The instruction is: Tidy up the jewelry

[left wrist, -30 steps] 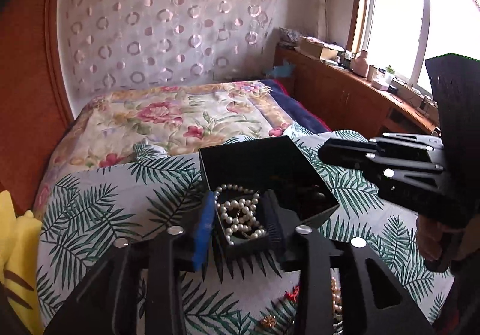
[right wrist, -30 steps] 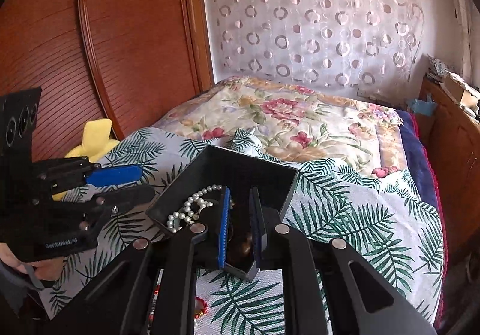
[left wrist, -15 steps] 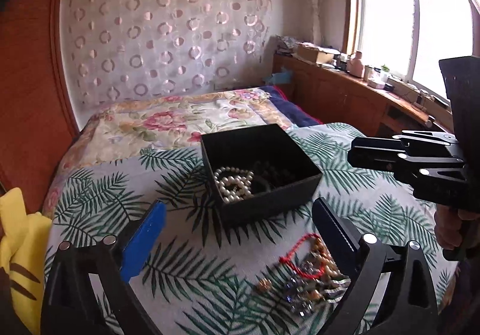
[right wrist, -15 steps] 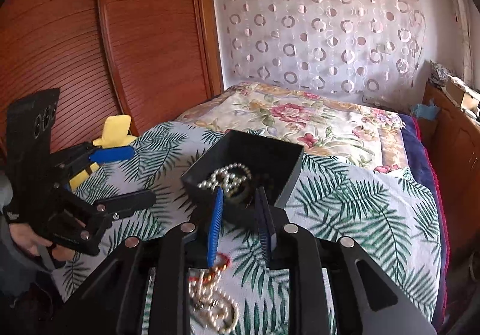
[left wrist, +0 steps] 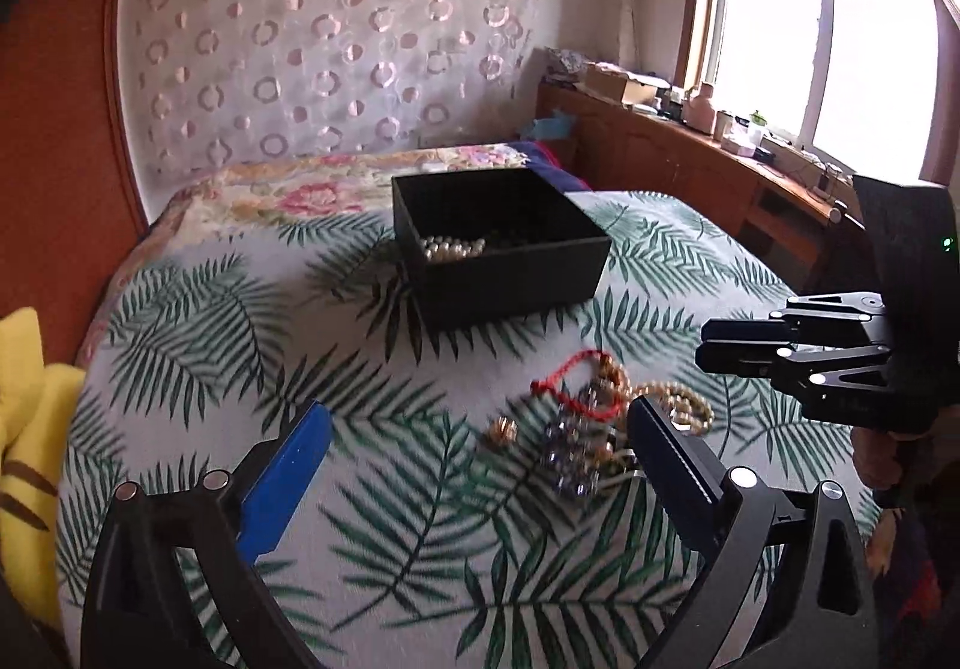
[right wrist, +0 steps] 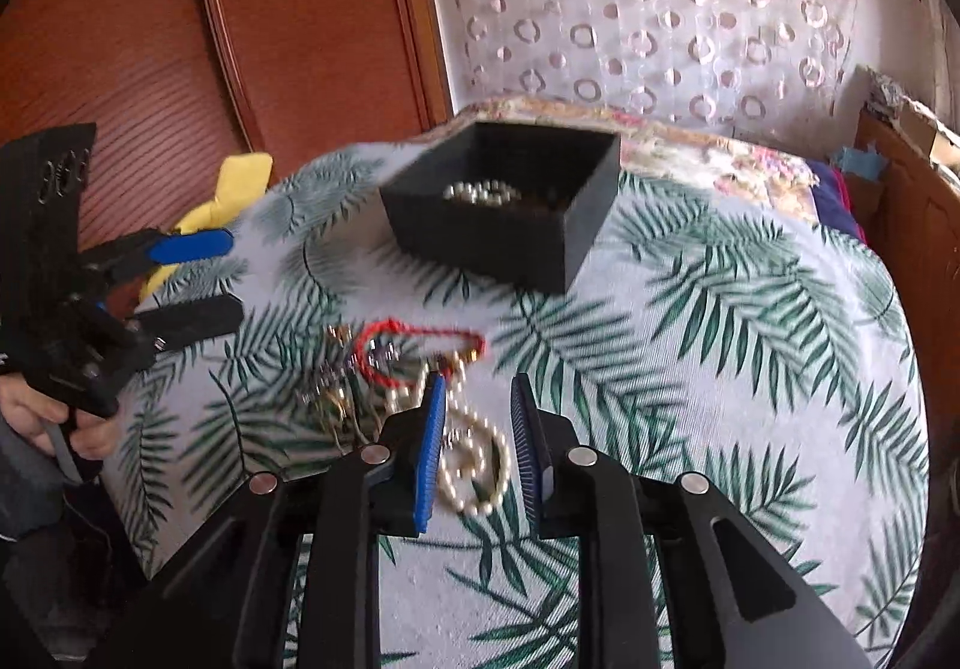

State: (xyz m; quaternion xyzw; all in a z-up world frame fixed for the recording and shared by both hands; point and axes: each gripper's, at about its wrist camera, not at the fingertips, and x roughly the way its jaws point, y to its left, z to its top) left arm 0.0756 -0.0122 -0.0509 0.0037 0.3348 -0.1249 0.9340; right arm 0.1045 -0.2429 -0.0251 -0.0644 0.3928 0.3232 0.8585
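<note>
A black open box (left wrist: 504, 249) stands on the palm-leaf cloth and holds a pearl strand (left wrist: 453, 248); it also shows in the right wrist view (right wrist: 510, 201). A loose jewelry pile (left wrist: 591, 417) with a red cord bracelet (right wrist: 414, 342), a pearl necklace (right wrist: 474, 465) and small metal pieces lies in front of the box. My left gripper (left wrist: 480, 444) is wide open and empty, just before the pile. My right gripper (right wrist: 477, 417) is partly open, its fingers on either side of the pearl necklace, holding nothing.
A yellow plush toy (left wrist: 27, 429) lies at the left edge of the bed. A wooden wardrobe (right wrist: 210, 39) stands to the left. A wooden counter with clutter (left wrist: 690, 129) runs under the window on the right. A flowered quilt (left wrist: 312, 189) lies behind the box.
Both grippers have pulled back from the box toward the loose pile. The left gripper opened wide. The right gripper's fingers spread apart and lowered over the pearl necklace.
</note>
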